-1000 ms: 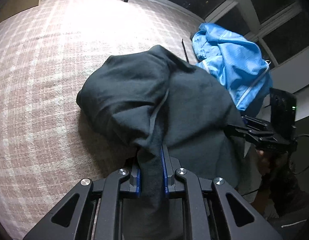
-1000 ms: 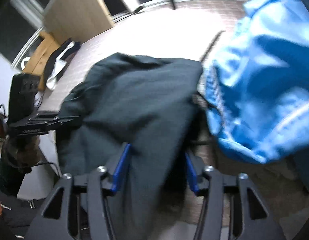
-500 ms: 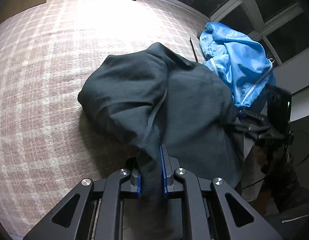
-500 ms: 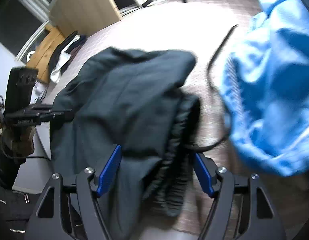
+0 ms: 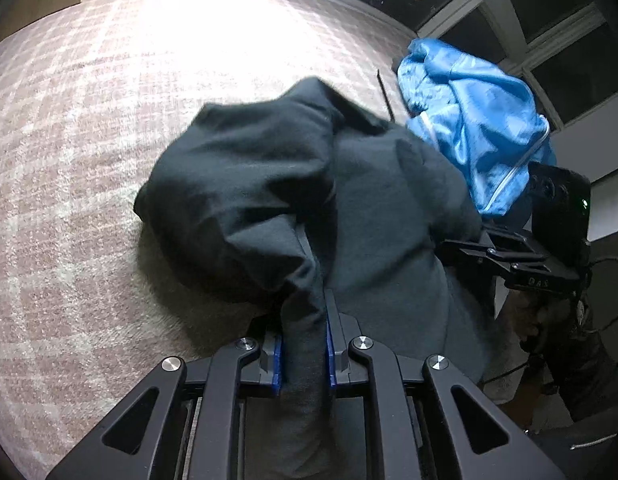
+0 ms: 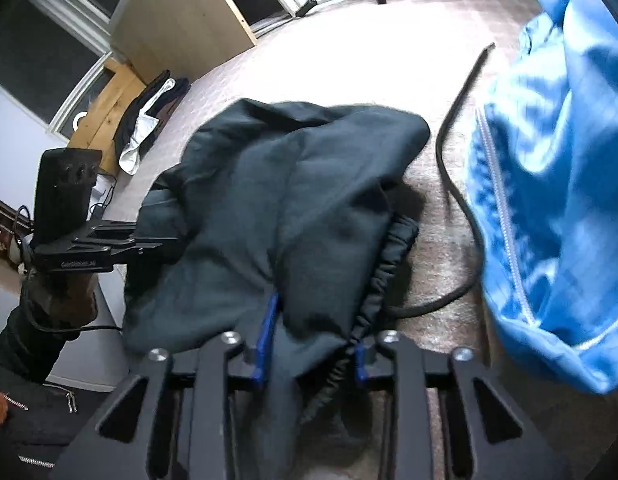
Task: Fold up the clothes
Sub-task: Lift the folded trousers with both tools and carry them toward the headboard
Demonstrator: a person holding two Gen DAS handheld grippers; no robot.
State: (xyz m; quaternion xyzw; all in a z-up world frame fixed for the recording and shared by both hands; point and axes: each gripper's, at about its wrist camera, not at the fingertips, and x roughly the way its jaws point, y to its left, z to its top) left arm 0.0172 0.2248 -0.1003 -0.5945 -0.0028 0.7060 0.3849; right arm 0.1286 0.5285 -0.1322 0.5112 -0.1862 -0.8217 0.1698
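A dark grey garment (image 5: 269,184) lies bunched on the pinkish carpet (image 5: 89,128). My left gripper (image 5: 303,320) is shut on a fold at its near edge, and the cloth rises between the blue pads. In the right wrist view the same garment (image 6: 293,184) shows its gathered waistband. My right gripper (image 6: 313,332) is closing its jaws with that waistband edge bunched between them, and the pads press on the cloth. Each gripper also shows in the other's view, the right gripper (image 5: 489,252) at the right and the left gripper (image 6: 109,248) at the left, both at the garment's edges.
A bright blue jacket (image 6: 557,184) lies crumpled to the right of the dark garment, near the window frames (image 5: 509,12). A black cord (image 6: 457,184) curves across the carpet between them. A wooden cabinet (image 6: 181,24) and a pile of dark and white clothes (image 6: 149,120) stand far left.
The right gripper's jaws spread wide around the waistband, then came together on it. The dark garment shifted slightly. The left gripper kept its hold and hardly moved.
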